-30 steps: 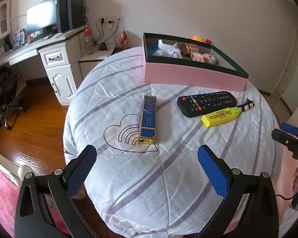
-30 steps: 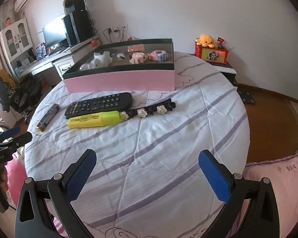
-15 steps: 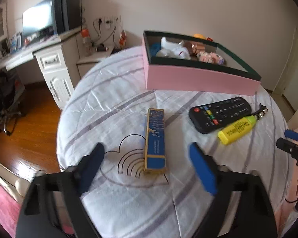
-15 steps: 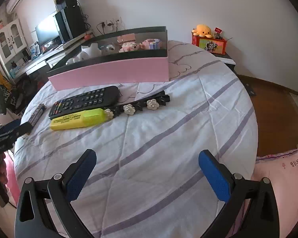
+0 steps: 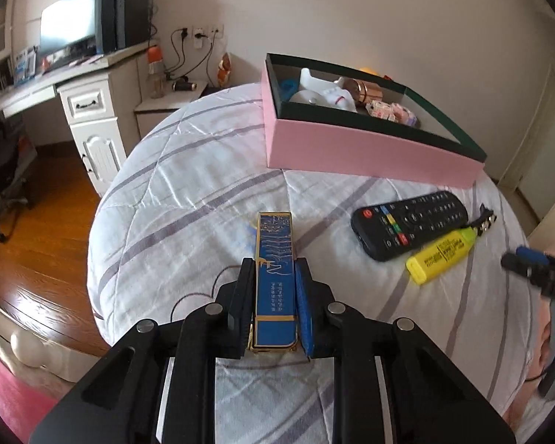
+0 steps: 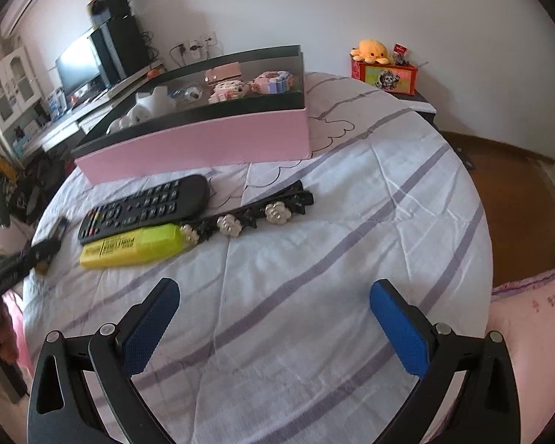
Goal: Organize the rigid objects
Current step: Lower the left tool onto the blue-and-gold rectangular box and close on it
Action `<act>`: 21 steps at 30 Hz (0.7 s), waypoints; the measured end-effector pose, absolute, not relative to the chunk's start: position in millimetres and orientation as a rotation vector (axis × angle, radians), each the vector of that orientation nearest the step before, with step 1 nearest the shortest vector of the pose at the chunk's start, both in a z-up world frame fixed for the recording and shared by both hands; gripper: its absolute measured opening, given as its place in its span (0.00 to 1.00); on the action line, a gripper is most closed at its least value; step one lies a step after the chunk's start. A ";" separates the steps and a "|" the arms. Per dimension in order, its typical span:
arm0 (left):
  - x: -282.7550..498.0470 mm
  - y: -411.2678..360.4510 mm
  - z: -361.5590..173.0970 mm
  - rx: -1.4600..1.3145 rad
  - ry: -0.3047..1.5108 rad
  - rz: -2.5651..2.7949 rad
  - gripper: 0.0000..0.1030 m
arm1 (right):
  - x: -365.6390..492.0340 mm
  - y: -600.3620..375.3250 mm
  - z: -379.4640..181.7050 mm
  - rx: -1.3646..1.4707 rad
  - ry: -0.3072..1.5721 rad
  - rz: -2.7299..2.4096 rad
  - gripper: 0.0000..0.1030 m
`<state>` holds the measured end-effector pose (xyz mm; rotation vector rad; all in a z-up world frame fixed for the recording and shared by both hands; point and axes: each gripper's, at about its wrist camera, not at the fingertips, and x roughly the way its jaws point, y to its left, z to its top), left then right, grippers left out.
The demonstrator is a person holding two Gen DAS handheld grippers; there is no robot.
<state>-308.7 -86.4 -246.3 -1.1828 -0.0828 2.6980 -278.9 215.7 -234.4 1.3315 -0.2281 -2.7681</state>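
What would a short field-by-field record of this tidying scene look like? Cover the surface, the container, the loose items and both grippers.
surface: round table under a white cloth with purple stripes
container: pink box, open, already holding small toys
left gripper: jaws have just been closing, now shut on the blue and gold box, which lies on the cloth
right gripper: open, holding nothing, over bare cloth
loose items: remote control, yellow highlighter, black hair clip with flowers, lying close together in front of the pink box

quilt [image 5: 203, 170]: cloth, creased | remote [image 5: 410, 224]: matt plastic | floor [image 5: 29, 251]: glossy wood
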 end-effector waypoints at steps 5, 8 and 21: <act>-300.7 -79.9 -246.7 -1.175 -0.026 2.680 0.20 | -293.3 217.5 -233.2 1.334 -0.331 -2.800 1.00; -298.7 -79.7 -245.8 -1.180 -0.014 2.673 0.20 | -299.8 210.5 -234.4 1.366 -0.276 -2.833 1.00; -288.3 -76.8 -244.4 -1.173 0.034 2.646 0.20 | -299.1 183.6 -224.5 1.325 -0.117 -2.824 1.00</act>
